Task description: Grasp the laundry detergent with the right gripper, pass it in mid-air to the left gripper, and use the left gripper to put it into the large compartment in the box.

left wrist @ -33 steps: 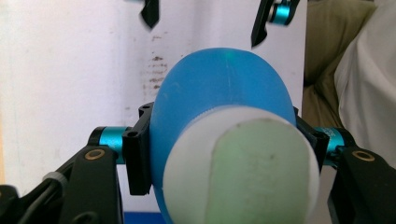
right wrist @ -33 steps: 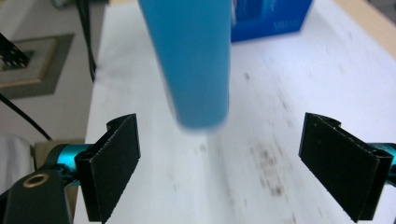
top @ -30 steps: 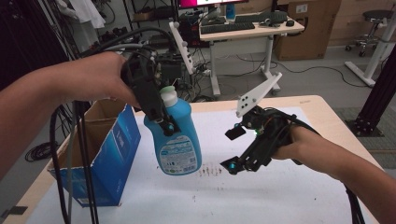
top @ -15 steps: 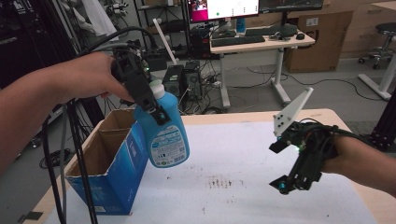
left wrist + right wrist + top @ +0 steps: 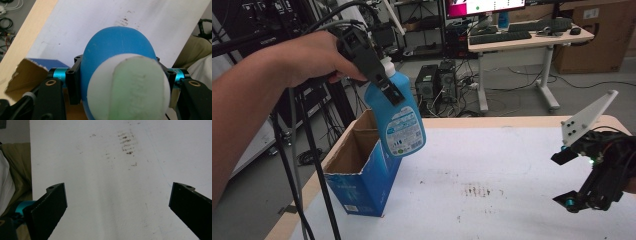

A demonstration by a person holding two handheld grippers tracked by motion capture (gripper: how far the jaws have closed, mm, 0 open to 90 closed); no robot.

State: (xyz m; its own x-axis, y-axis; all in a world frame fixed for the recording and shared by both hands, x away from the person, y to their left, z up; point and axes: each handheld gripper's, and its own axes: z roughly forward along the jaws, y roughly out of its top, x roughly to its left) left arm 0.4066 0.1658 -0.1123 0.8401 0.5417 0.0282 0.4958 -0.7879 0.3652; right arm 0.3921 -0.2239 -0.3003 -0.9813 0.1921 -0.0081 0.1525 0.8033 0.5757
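High view: left gripper (image 5: 384, 85) clamps the blue bottle (image 5: 399, 120), tilted above the open cardboard box (image 5: 362, 175). Right gripper view: right gripper (image 5: 117, 207), jaws just opened wide, empty over the stained table (image 5: 100, 157).

I am watching from high above the table (image 5: 512, 165), looking forward and down. My left gripper camera is sitting very close over the bottle (image 5: 120, 75); both gripper cameras are sharing the table's dark stain (image 5: 126, 143).

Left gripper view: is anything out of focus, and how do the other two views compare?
Left gripper view: the bottle sits so close its white cap is soft. Right gripper view: the table is bright, its stains sharp. High view: evenly lit, the box crisp.
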